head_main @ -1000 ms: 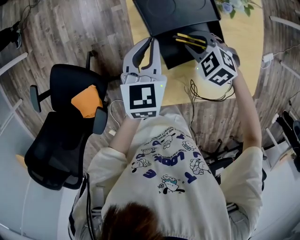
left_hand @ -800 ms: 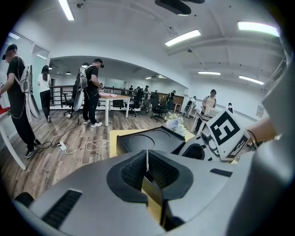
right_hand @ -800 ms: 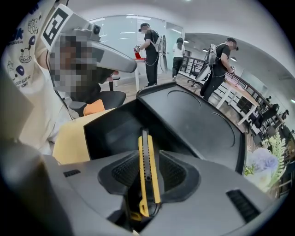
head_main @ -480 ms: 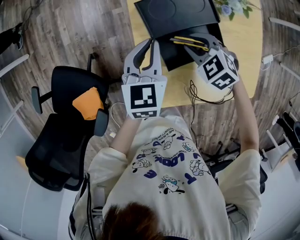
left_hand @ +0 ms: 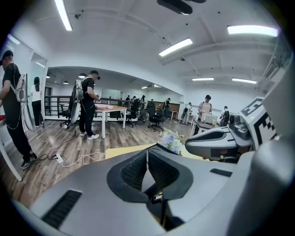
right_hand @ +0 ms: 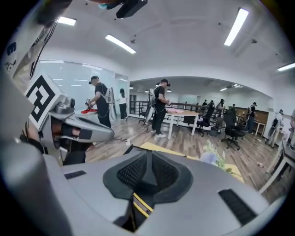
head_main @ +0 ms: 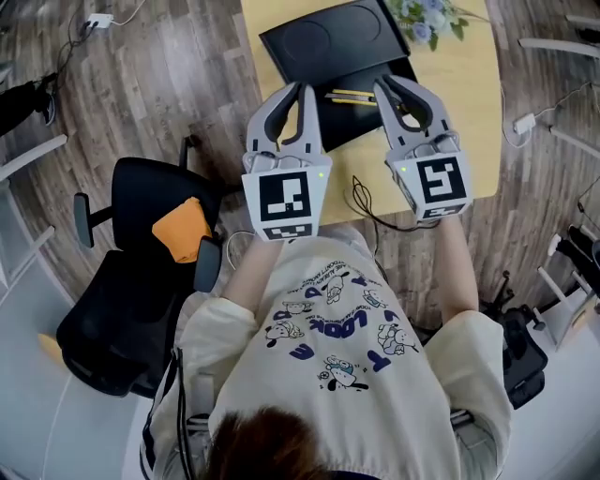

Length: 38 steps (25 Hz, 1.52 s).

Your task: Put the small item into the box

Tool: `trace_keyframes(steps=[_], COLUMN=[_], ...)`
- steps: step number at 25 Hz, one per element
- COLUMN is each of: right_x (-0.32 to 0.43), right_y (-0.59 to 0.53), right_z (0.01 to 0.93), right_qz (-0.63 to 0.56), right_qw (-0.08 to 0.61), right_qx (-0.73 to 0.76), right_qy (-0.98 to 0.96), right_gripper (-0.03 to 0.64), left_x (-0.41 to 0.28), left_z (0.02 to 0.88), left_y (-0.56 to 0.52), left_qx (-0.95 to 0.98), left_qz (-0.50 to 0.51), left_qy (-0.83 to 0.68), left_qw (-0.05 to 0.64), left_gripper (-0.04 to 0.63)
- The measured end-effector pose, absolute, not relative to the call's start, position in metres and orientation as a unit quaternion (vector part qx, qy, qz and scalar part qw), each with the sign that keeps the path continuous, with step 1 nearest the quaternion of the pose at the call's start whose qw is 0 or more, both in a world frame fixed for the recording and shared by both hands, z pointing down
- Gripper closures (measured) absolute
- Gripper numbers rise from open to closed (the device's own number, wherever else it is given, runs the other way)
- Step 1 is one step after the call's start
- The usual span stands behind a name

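Note:
A black box (head_main: 367, 114) lies open on the wooden table (head_main: 480, 112), its lid (head_main: 328, 42) folded back. A thin yellow item (head_main: 350, 95) lies inside the box. Through the gap under the right jaws, the yellow item (right_hand: 140, 205) shows as a yellow stripe. My right gripper (head_main: 385, 85) hovers over the box's right side. Its jaws have just been closing; the pads (right_hand: 162, 173) meet and nothing is between them. My left gripper (head_main: 301, 89) hangs at the box's left edge, shut and empty, with its pads (left_hand: 133, 170) touching at the tip.
A black office chair (head_main: 131, 281) with an orange cushion (head_main: 181, 228) stands left of the person. A dark cable (head_main: 367, 202) loops at the table's near edge. Flowers (head_main: 420, 13) stand behind the box. Several people and desks fill the room beyond.
The right gripper has drawn back out of the box, risen and rolled so its marker cube faces up, and its jaws have shut. The yellow item stays in the box. The left gripper rose slightly.

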State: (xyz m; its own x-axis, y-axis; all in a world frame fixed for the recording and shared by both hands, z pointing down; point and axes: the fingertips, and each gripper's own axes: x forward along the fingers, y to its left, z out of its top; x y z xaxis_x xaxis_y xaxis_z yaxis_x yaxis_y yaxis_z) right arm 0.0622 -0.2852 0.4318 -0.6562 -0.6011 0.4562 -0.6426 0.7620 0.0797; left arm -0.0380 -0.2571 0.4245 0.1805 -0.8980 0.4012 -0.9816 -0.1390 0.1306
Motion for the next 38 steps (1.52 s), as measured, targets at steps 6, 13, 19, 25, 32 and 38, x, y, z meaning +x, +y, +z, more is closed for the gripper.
trace_keyframes(steps=[6, 13, 19, 25, 32, 38], right_x=[0.064, 0.069, 0.072, 0.080, 0.085, 0.083], right_y=[-0.278, -0.265, -0.255, -0.243, -0.233, -0.223], right_z=[0.383, 0.338, 0.314, 0.299, 0.287, 0.279], right_qz=[0.046, 0.051, 0.037, 0.026, 0.020, 0.020], right_qw=[0.152, 0.089, 0.061, 0.045, 0.029, 0.015], right_qx=[0.417, 0.470, 0.499, 0.523, 0.538, 0.541], right_qy=[-0.895, -0.877, -0.864, -0.851, -0.842, -0.841], right_gripper=[0.568, 0.569, 0.571, 0.571, 0.571, 0.571], left_x=[-0.031, -0.022, -0.016, -0.009, -0.005, -0.006], left_z=[0.387, 0.343, 0.316, 0.298, 0.282, 0.273], left_y=[-0.259, -0.253, -0.244, -0.231, -0.221, -0.213], left_qx=[0.756, 0.764, 0.769, 0.772, 0.772, 0.770], left_qz=[0.093, 0.069, 0.052, 0.043, 0.037, 0.033], left_qy=[-0.631, -0.632, -0.632, -0.632, -0.634, -0.637], left_qw=[0.146, 0.105, 0.077, 0.054, 0.029, 0.020], left_gripper=[0.571, 0.571, 0.571, 0.571, 0.571, 0.571])
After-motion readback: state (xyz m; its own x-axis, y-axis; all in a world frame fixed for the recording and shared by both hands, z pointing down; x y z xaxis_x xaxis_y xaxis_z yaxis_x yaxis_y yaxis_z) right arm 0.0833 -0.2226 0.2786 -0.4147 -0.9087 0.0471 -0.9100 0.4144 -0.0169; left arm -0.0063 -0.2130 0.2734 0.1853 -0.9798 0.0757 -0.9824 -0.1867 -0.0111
